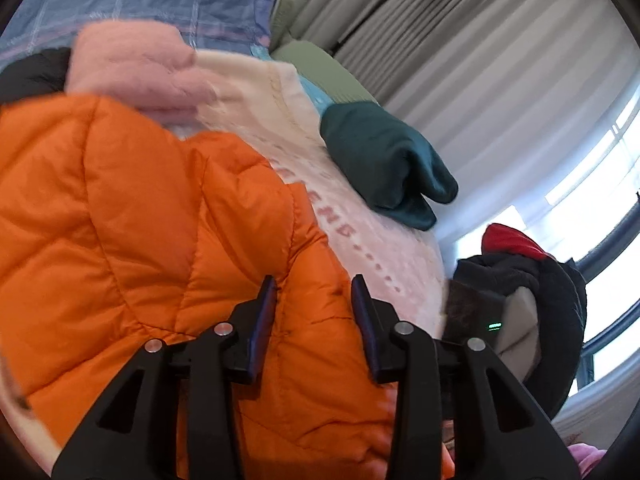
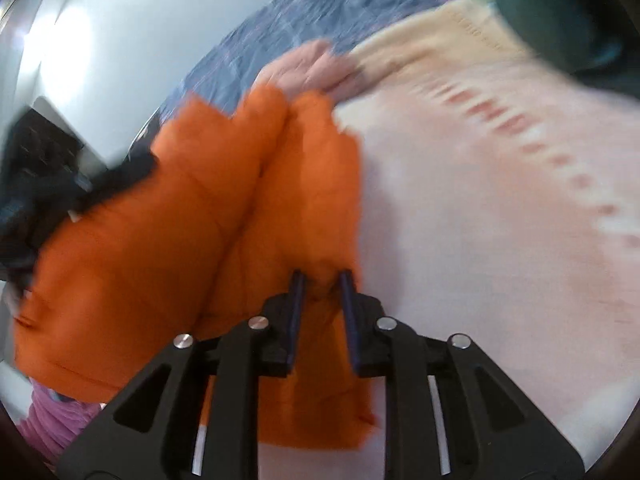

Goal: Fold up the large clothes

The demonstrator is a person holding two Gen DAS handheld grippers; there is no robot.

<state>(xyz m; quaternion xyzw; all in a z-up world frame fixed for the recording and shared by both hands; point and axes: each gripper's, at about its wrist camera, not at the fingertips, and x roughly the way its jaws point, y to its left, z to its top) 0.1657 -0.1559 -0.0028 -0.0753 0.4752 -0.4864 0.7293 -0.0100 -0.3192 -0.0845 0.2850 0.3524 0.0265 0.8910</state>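
Orange jacket point(image 1: 132, 216): a quilted puffer, lying spread on the pale blanket point(image 1: 384, 240), filling the space ahead of and beneath both pairs of fingers.
Left gripper point(image 1: 314, 294): its 2 fingers are standing apart over the jacket; orange fabric is showing between them, and no pad is pressing on it, so nothing is being held.
Left fingertips point(image 1: 269, 286): hovering just above a quilted seam near the jacket's edge, with the blanket beginning just past the other finger.
Right gripper point(image 2: 322, 280): its 2 fingers are standing close together with a bunched fold of the orange jacket point(image 2: 224, 208) between them; the picture is blurred, but the pads appear to be pinching that fold.
Right fingertips point(image 2: 298, 280): sitting at the jacket's border, with bare blanket point(image 2: 480, 208) lying just beyond the outer finger.
Blanket lettering point(image 1: 340, 228): a row of red print is running across the blanket ahead of the left fingers; it is too smeared to read.
Pink garment point(image 1: 140, 72): lying beyond the jacket, well ahead of the left fingers, touching the jacket's far edge.
Dark green garment point(image 1: 384, 160): resting on the blanket's far side, ahead of the left fingers and well apart from them.
Blue checked bedding point(image 1: 160, 0): lying at the far end, behind the pink garment.
Dark clothes pile point(image 1: 540, 280): heaped beside the blanket, off to the outer side of the left fingers.
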